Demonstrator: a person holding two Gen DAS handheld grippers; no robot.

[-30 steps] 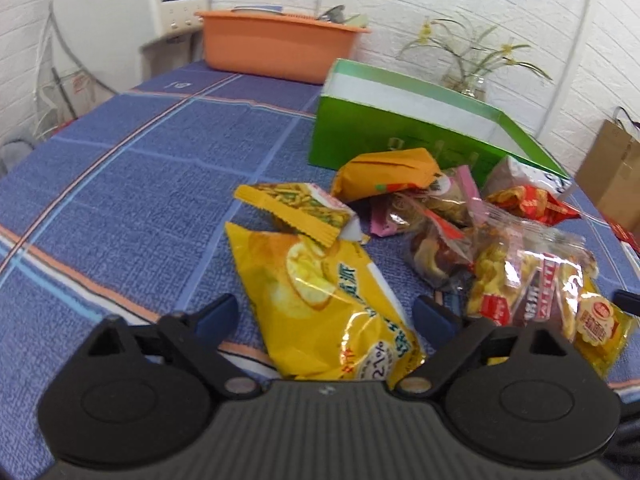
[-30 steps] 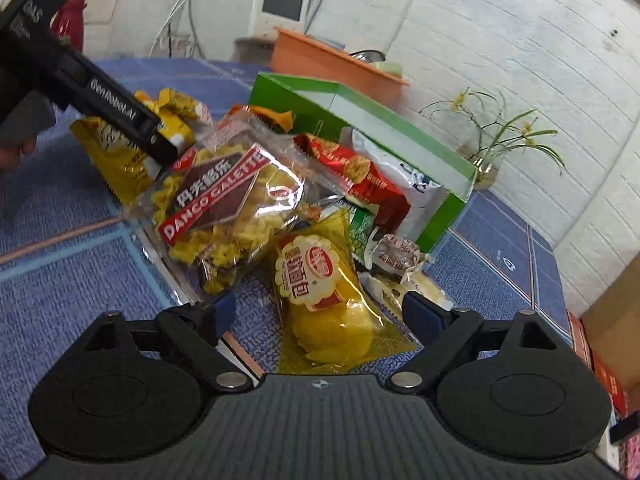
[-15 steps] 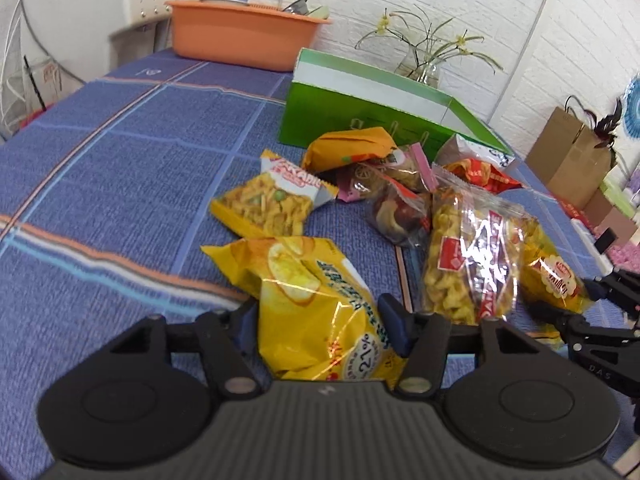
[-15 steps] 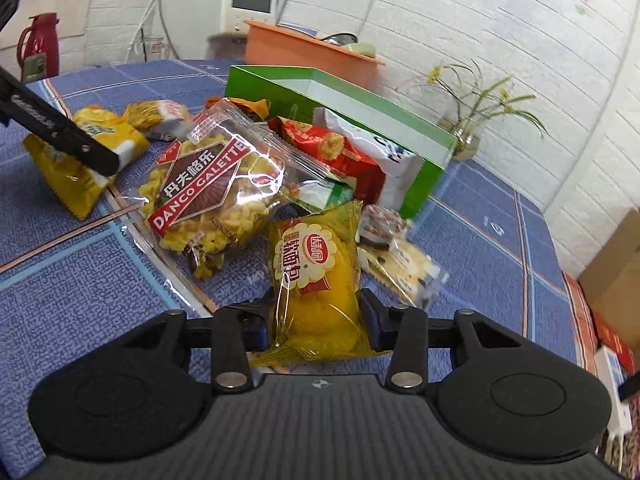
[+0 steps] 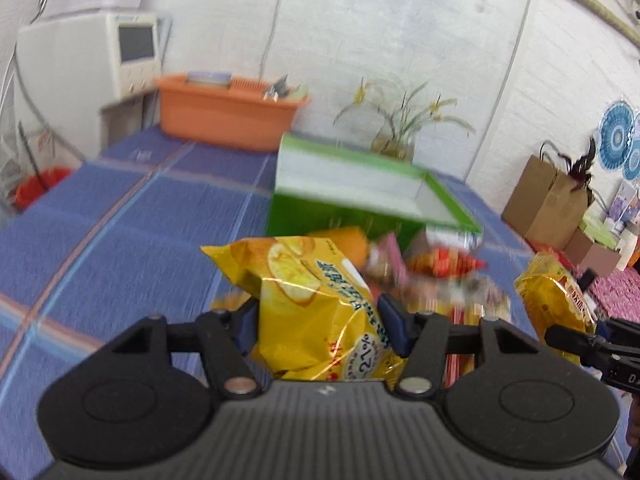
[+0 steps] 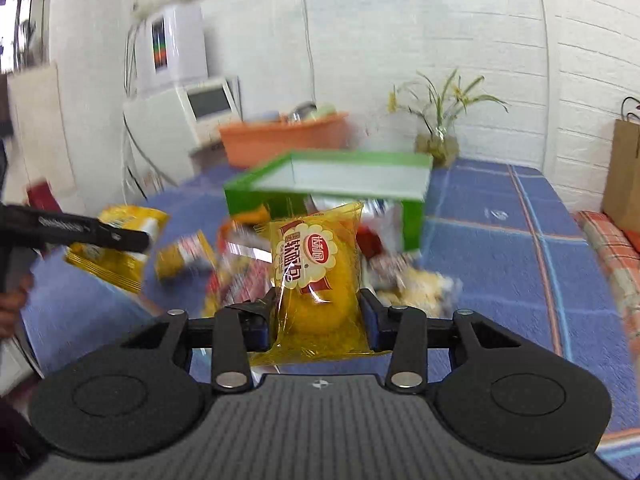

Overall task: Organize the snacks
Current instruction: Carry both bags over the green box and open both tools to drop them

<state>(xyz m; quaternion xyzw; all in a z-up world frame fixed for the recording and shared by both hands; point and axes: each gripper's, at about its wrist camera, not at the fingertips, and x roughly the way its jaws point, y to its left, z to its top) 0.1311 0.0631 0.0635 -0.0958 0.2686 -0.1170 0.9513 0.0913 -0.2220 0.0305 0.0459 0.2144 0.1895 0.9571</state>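
Note:
My left gripper is shut on a yellow chip bag and holds it up off the blue tablecloth; it also shows in the right wrist view. My right gripper is shut on a yellow soft-bread packet, lifted upright; it also shows in the left wrist view. The open green box stands behind the blurred pile of remaining snacks. The box also shows in the right wrist view.
An orange tub sits at the table's far end beside a white machine. A potted plant stands behind the box. A brown paper bag is off the table's right side.
Both grippers have risen with their packets, lifting them off the table. The views tilted upward toward the wall and are blurred by motion.

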